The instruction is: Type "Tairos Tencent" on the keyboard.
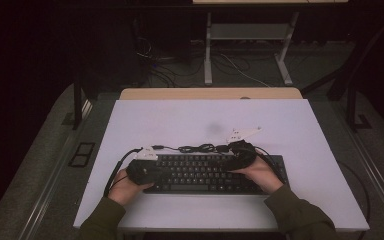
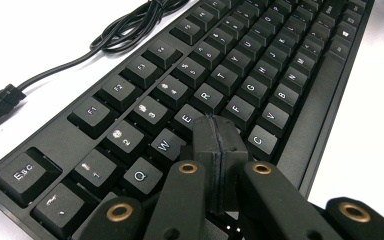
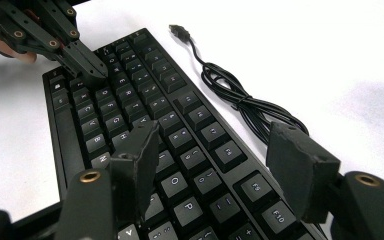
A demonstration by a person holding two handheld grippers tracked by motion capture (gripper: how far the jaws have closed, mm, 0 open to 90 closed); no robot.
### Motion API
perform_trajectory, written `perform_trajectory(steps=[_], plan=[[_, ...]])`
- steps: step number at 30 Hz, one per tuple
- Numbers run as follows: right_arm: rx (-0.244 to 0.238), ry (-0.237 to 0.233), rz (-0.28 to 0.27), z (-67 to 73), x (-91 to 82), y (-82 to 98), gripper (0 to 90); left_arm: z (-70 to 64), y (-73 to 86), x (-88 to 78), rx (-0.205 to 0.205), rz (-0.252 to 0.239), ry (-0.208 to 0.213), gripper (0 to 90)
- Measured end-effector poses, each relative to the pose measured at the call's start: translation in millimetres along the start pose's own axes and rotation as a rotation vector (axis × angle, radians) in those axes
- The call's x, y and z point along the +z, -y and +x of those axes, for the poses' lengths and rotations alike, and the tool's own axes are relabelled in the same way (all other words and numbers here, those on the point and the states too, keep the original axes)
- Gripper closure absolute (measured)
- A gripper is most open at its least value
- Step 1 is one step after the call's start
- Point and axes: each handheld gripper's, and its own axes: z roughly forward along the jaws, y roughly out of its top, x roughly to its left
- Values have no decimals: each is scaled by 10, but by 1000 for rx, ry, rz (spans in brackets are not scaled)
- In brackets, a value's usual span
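Note:
A black keyboard (image 1: 205, 175) lies on the white table top, near its front edge. Its black cable (image 1: 200, 148) is coiled just behind it, with the USB plug (image 3: 178, 31) loose on the table. My left gripper (image 2: 219, 131) is shut with nothing in it; its tips are low over the keyboard (image 2: 180, 85) near the E and D keys. In the high view it (image 1: 150, 172) is over the keyboard's left end. My right gripper (image 3: 215, 155) stands open above the keyboard's right half (image 3: 145, 110), and its jaws hold nothing. The right gripper view also catches the left gripper (image 3: 87, 65) farther off.
The white table top (image 1: 180, 120) has bare room behind and to both sides of the keyboard. A wooden desk edge (image 1: 210, 93) runs along the back. Beyond it are a metal table frame (image 1: 250, 45) and cables on the dark floor.

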Motion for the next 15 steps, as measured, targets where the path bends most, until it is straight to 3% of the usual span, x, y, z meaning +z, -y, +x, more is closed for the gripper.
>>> perform_trajectory(steps=[15], plan=[[0, 0, 0, -2, 5, 1, 372, 5, -51, -84, -20, -51, -13, 882]])
